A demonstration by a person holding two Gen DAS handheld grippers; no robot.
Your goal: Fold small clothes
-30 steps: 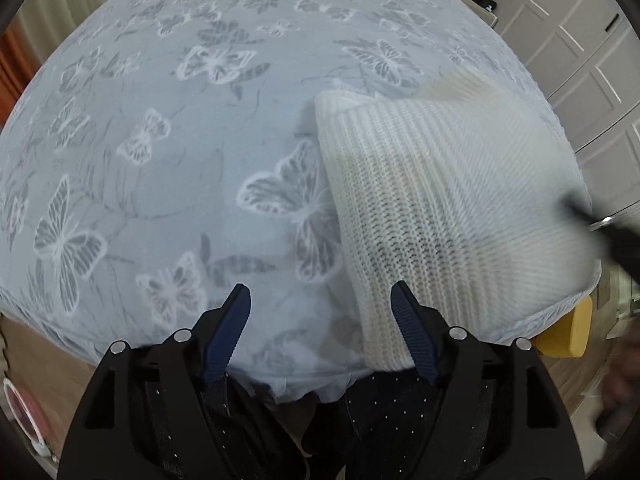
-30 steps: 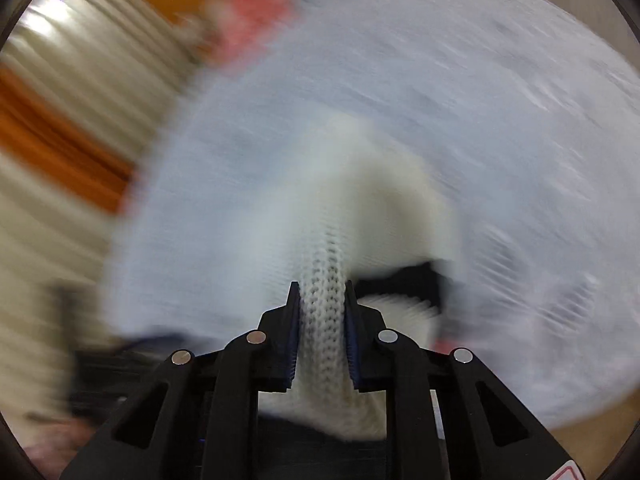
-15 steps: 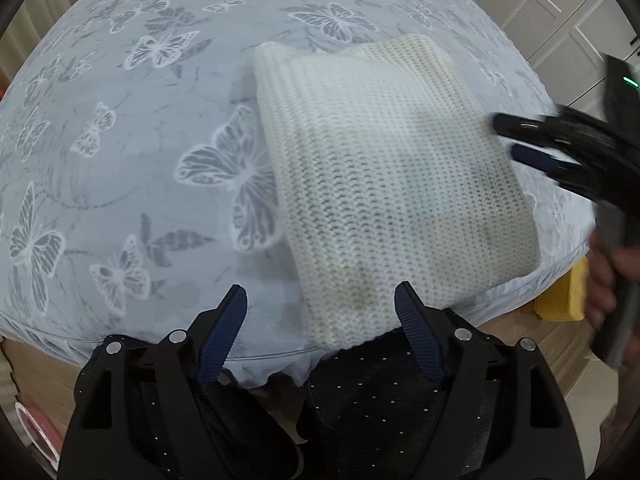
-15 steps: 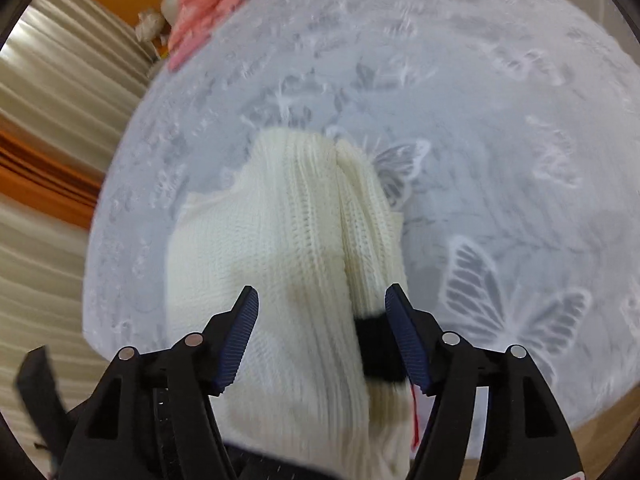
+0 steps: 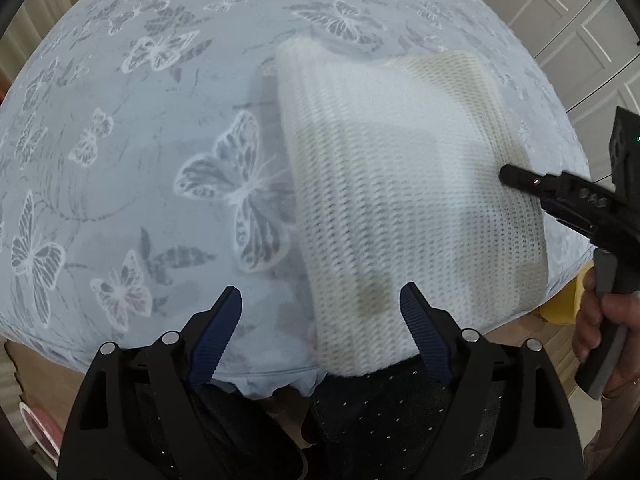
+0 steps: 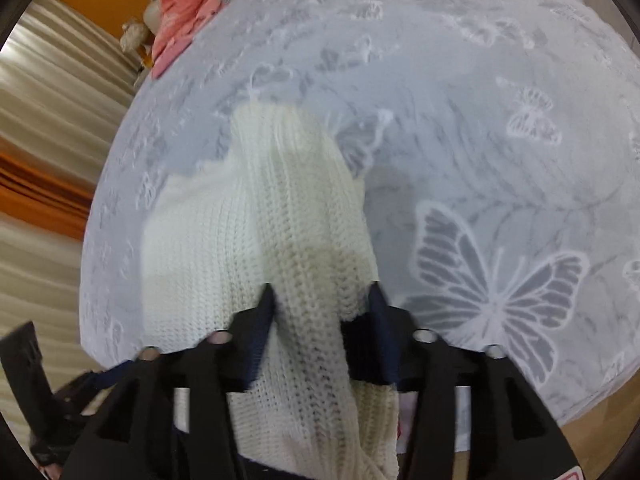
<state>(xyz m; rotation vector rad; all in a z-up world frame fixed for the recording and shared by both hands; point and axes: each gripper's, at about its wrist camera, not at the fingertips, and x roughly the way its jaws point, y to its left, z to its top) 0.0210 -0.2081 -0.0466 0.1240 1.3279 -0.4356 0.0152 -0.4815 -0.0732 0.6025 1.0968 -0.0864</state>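
Observation:
A cream knitted garment (image 5: 404, 200) lies folded on the butterfly-print bedspread (image 5: 140, 140), its near end hanging over the bed's front edge. My left gripper (image 5: 320, 312) is open, its right finger over the garment's near left corner. My right gripper (image 5: 516, 178) comes in from the right at the garment's right edge. In the right wrist view the right gripper (image 6: 322, 300) has its jaws partly closed around a raised ridge of the knit (image 6: 280, 220); I cannot tell whether they pinch it.
Pink clothes (image 6: 184, 4) lie at the far edge of the bed. White cupboard doors (image 5: 580, 40) stand to the right. Beige curtains (image 6: 48, 120) hang beyond the bed. The floor (image 5: 560, 312) shows past the bed's near right edge.
The right gripper let go of the garment, opened wide, then narrowed around a ridge of the knit. The left gripper stayed open over the near corner.

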